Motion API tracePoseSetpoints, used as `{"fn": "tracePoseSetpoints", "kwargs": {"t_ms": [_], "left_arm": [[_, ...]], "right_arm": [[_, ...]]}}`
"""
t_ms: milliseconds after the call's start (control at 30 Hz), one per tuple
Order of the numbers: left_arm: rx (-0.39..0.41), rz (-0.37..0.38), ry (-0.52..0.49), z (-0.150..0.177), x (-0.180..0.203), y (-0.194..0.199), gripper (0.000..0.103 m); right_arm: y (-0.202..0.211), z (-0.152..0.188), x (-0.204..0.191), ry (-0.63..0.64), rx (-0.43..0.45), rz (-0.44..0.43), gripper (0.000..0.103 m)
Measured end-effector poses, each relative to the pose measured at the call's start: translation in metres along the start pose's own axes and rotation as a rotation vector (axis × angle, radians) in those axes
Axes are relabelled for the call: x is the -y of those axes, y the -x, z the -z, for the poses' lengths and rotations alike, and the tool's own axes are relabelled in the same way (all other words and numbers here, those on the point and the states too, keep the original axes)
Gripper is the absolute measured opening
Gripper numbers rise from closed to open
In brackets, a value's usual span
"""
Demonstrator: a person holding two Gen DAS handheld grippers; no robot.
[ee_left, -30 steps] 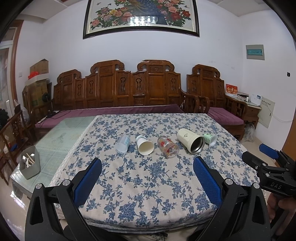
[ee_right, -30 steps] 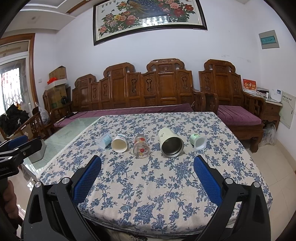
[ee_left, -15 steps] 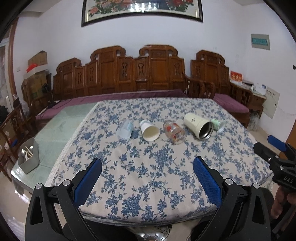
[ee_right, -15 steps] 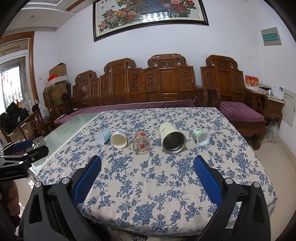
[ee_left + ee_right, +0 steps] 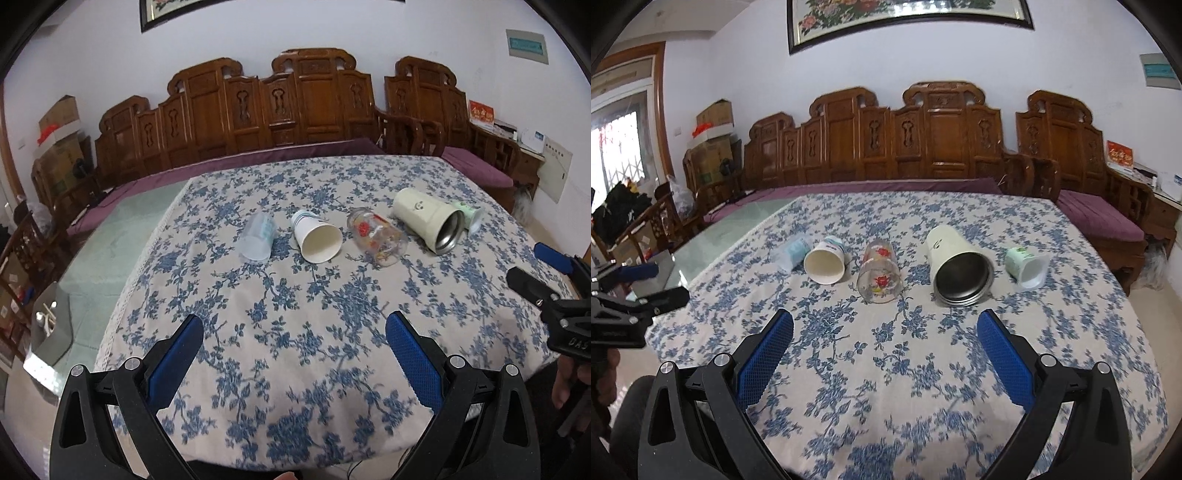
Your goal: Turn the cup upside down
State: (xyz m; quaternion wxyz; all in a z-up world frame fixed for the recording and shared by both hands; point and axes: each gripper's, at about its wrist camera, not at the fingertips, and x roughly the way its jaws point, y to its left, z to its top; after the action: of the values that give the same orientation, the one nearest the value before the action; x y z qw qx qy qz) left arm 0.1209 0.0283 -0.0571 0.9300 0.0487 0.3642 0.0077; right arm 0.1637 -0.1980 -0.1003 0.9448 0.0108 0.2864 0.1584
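Several cups lie on their sides in a row on the floral tablecloth: a clear plastic cup, a white paper cup, a glass with red flowers, a cream steel tumbler and a small green cup. In the right wrist view they are the plastic cup, paper cup, glass, tumbler and green cup. My left gripper is open and empty, short of the row. My right gripper is open and empty, facing the glass and tumbler.
The table has a glass-topped bare strip on the left with a grey holder near its corner. A carved wooden bench stands behind the table. Each gripper shows at the other view's edge.
Both grippers have moved forward over the table and tilted downward, so the cups look nearer and larger. Both stayed open. The cups have not moved.
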Motion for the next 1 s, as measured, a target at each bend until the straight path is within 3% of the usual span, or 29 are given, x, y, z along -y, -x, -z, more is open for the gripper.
{"fn": "tracePoseSetpoints", "kwargs": {"t_ms": [333,700,800,1000], "left_arm": [[-0.037,-0.024,-0.009,-0.042,-0.016,-0.061,0.095],[-0.088,0.068,0.046,-0.079,-0.017,-0.130,0.095],[-0.118,0.095,0.052,-0.091,-0.012,-0.150,0.086],[-0.195,0.130,0.099,-0.110,-0.004,-0.194,0.081]], "right_arm": [[-0.069,-0.030,-0.004,0.067,-0.058,-0.049,0.100],[-0.116,-0.024,-0.008,0.095,-0.110,-0.122,0.097],[-0.118,-0.023,-0.006,0.086,-0.118,-0.131,0.097],[-0.121,-0.020,0.001,0.065,-0.132,-0.131,0.096]]}}
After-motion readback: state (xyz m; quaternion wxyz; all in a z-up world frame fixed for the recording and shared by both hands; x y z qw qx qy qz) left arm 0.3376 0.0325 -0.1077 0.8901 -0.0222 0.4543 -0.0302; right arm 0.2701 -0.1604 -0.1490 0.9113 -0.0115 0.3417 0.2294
